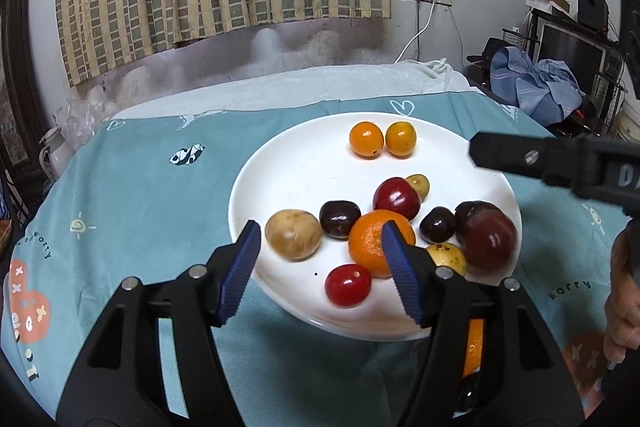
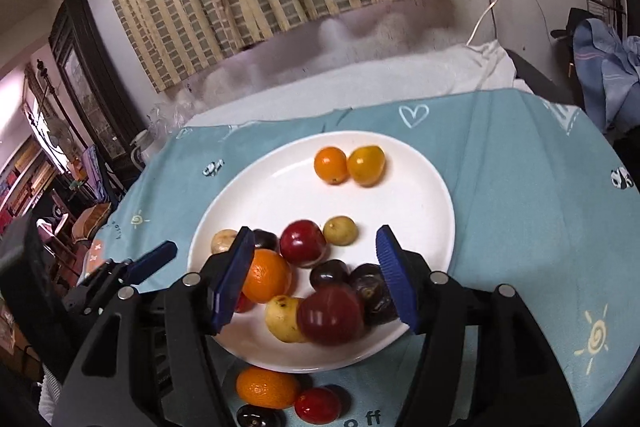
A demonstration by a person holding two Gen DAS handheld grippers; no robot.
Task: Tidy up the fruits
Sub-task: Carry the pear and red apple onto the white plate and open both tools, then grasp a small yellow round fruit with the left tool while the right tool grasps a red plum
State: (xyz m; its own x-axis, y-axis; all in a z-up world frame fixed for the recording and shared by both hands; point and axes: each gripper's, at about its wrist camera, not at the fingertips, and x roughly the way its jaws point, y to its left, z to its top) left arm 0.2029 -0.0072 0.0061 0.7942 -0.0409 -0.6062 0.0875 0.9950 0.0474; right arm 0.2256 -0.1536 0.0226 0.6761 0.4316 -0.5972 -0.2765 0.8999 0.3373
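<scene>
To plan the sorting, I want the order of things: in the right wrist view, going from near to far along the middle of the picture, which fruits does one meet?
Small red fruit on the cloth → big dark-red fruit on the white plate → dark cherry-like fruit → red fruit → two small orange fruits at the far side.

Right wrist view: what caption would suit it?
Open right gripper above a white plate of mixed fruit; three more lie on the teal cloth.

a teal printed cloth (image 2: 520, 227) covers the table. on it sits a white plate (image 2: 280, 195); just beside its near rim lie an orange (image 2: 266, 389), a red fruit (image 2: 318, 405) and a dark fruit (image 2: 256, 417).
</scene>
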